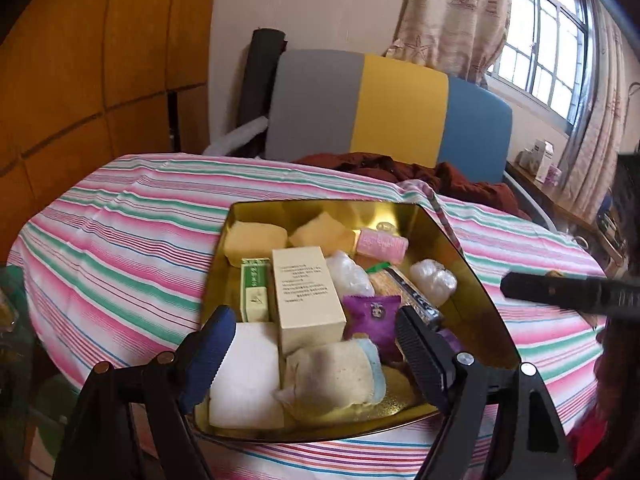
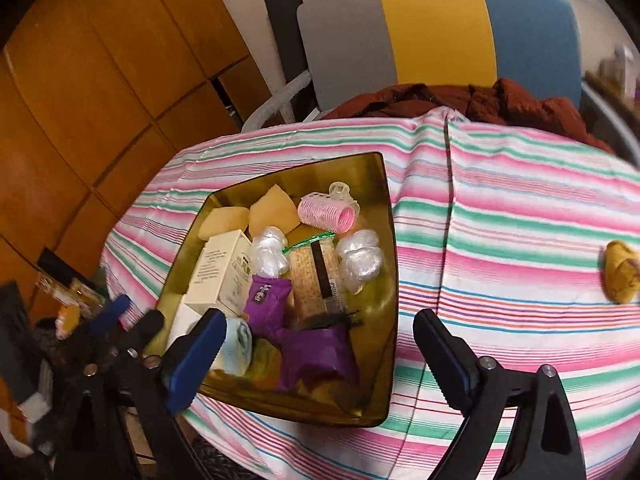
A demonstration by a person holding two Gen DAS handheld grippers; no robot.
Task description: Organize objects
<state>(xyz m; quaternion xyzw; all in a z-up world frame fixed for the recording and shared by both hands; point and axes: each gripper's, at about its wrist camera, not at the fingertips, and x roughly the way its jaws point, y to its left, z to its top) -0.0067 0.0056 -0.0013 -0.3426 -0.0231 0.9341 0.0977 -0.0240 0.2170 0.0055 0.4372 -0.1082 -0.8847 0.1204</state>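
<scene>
Both grippers, left and right, wide apart, empty, above gold tin.

wall: wood panels | window: daylight, curtain | chair: grey-yellow-blue

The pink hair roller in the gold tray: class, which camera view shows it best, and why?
The right wrist view. There the pink hair roller lies unobstructed in the gold tray, with its open end, ridged surface and pale clip all visible. The left wrist view shows the roller only from the side, smaller and blurrier, at the tray's far end.
</scene>
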